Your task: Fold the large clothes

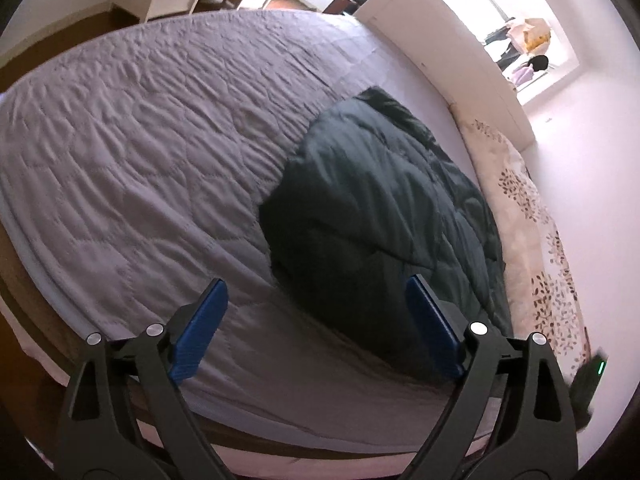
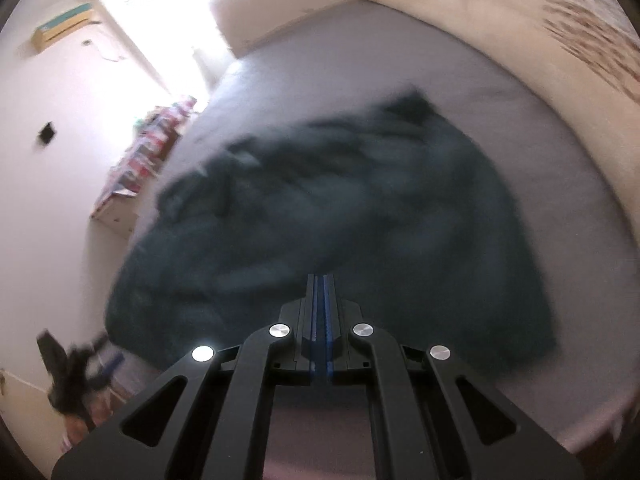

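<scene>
A dark green quilted jacket (image 1: 380,216) is lying in a rumpled heap on the grey bedspread (image 1: 152,152), toward the side of the bed where a leaf-patterned blanket (image 1: 532,248) is running along the wall. The left tongs (image 1: 316,288) are hovering above the bedspread with their 2 blue pads standing wide apart, holding nothing, the jacket's near edge showing between them. The right tongs (image 2: 321,280) are sitting pressed together above the jacket (image 2: 360,216); no cloth is showing between them, though that view is badly blurred.
</scene>
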`<state>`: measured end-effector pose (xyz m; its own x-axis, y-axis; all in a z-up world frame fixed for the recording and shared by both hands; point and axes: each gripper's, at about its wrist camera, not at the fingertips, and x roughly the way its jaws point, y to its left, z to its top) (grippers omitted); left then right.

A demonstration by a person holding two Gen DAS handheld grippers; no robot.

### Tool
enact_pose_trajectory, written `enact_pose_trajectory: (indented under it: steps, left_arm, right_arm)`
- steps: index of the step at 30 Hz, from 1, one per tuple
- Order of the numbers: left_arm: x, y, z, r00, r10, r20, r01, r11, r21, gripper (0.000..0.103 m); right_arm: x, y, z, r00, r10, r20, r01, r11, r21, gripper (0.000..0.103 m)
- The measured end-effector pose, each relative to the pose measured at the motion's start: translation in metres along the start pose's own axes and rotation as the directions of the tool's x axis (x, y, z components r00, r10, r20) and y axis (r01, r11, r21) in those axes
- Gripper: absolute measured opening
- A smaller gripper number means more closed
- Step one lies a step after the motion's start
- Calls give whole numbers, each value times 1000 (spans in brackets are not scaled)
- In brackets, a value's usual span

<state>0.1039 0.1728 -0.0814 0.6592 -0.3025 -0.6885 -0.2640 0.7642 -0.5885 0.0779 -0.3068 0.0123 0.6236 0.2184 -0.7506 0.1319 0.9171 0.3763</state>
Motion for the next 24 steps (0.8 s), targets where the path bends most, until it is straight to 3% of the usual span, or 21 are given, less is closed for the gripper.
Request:
enact_pose_trajectory:
  steps: [2, 3, 4, 5, 6, 13, 18, 21, 22, 23, 24]
  left_arm:
    - [4, -6, -1, 1000, -11, -4, 11, 1000, -7, 90]
    - [7, -9, 0, 1000, -9, -4, 9, 1000, -8, 91]
    - [9, -11, 1, 1000, -8, -3, 8, 1000, -10, 91]
    - [13, -14, 2, 1000, -8, -6, 7, 1000, -15, 91]
    - [16, -16, 3, 1000, -3, -9, 3, 1000, -22, 91]
    - [36, -18, 10, 999, 19, -30, -22, 995, -94, 92]
    - [48, -24, 17, 999, 29, -25, -31, 994, -109, 93]
    - [58, -27, 20, 999, 45, -30, -48, 993, -111, 93]
    - [61, -27, 22, 998, 54, -35, -58, 992, -114, 91]
    - [60, -26, 23, 998, 58, -34, -61, 991, -115, 81]
    - [59, -27, 25, 998, 54, -31, -57, 992, -113, 64]
  right_arm:
    - [-17, -25, -23, 999, -29, -34, 31, 998, 45, 5]
    - [-23, -37, -34, 998, -37, -50, 41, 996, 77, 22]
    - [-27, -46, -42, 997, -42, -57, 48, 993, 103, 51]
    - [-31, -55, -51, 997, -48, -53, 54, 990, 127, 61]
    - [-37, -64, -59, 998, -55, -32, 59, 988, 146, 64]
    - [-23, -100, -74, 997, 68, -47, -50, 946, 321, 65]
    - [2, -121, -59, 986, 165, 7, -150, 881, 449, 66]
    - [19, -126, -43, 985, 171, 31, -164, 858, 487, 66]
    - [24, -127, -39, 985, 167, 34, -161, 851, 499, 63]
    - [31, -128, -35, 987, 157, 34, -152, 845, 512, 57]
    - [35, -128, -33, 989, 148, 28, -141, 848, 511, 49]
